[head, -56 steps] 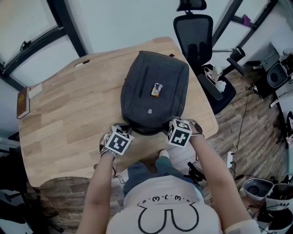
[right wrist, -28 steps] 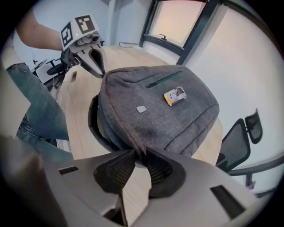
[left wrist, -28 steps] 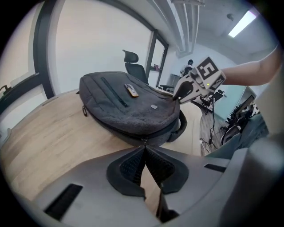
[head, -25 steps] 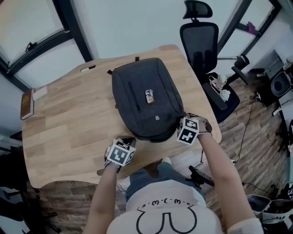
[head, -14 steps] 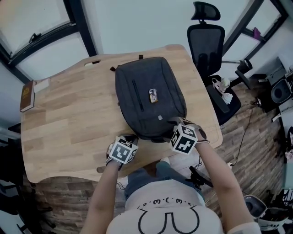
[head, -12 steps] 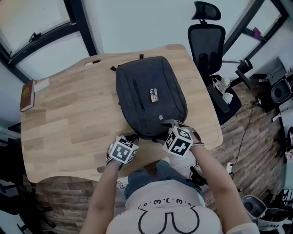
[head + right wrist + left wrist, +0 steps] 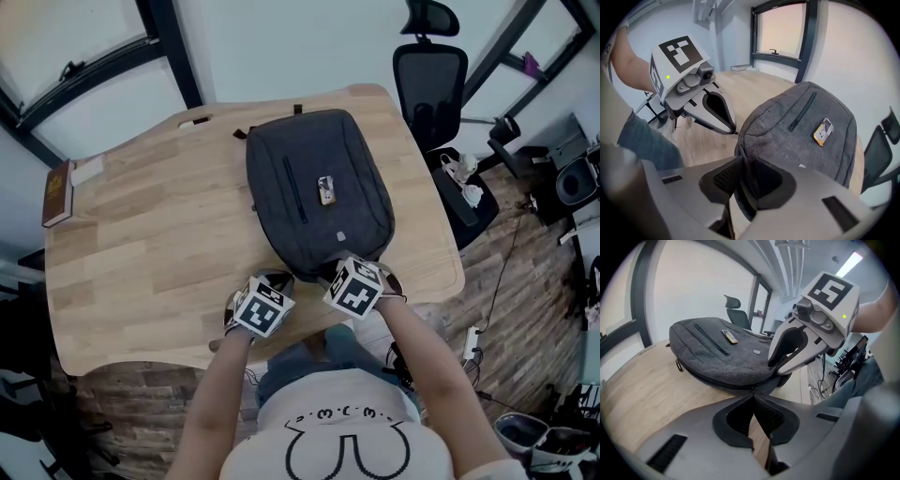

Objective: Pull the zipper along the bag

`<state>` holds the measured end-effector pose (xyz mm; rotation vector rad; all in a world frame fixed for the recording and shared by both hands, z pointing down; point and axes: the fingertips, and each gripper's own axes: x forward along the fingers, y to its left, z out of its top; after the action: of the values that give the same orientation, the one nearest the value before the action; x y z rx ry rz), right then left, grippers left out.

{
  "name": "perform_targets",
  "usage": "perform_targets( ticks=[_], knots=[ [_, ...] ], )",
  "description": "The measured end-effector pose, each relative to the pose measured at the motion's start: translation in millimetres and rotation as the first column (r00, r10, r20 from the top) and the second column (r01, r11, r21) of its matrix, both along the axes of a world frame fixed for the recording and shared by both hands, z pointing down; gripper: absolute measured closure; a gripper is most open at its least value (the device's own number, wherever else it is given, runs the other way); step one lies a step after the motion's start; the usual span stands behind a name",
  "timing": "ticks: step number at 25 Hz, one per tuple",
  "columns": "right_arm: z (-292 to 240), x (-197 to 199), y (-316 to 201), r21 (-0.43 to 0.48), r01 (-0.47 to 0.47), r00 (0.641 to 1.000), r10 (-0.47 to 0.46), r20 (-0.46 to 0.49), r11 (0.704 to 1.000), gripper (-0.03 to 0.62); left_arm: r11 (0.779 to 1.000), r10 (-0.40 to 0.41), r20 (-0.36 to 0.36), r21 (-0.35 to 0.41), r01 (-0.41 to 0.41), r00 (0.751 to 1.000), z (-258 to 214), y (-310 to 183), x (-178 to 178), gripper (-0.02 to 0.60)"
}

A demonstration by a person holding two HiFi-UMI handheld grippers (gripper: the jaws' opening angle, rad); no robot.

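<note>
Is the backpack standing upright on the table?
No, the backpack lies flat on the table, with its front facing up.

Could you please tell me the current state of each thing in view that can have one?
backpack: lying flat on the table, front pocket zip closed
left gripper: jaws shut, tips at the backpack's side zipper
right gripper: jaws have just been closing, now pinching the backpack's edge
book: closed, lying flat
office chair: unoccupied
</note>
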<state>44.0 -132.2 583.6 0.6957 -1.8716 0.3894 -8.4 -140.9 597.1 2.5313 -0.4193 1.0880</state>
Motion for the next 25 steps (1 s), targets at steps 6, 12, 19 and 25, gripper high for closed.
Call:
perform_targets(
  ticks=[6,12,19,25],
  knots=[
    [-1.1,2.0,1.5,-0.014,-0.031,0.999,0.031,0.016,0.999,0.471,0.995,0.047,0.060,0.089,-0.052,0.997,1.4,-15.2,-16.2,0.565],
    [-1.0,3.4,4.0,-0.022,-0.033,0.999,0.033,-0.008,0.999,0.474,0.990,0.011,0.078,0.137,-0.022,0.997,3.3,-51.0,-35.7,0.564],
    [1.4,3.5,4.5,-0.044,-0.038,0.999,0.037,-0.025,0.998,0.477,0.986,-0.033,0.079,0.163,0.019,0.996,10.0,-96.8,-45.0,0.563],
    [1.6,3.8,6.2,-0.096,-0.018,0.999,0.013,-0.051,0.995,0.480,0.985,-0.082,0.060,0.156,0.072,0.995,8.9,-137.0,-48.1,0.563]
  ],
)
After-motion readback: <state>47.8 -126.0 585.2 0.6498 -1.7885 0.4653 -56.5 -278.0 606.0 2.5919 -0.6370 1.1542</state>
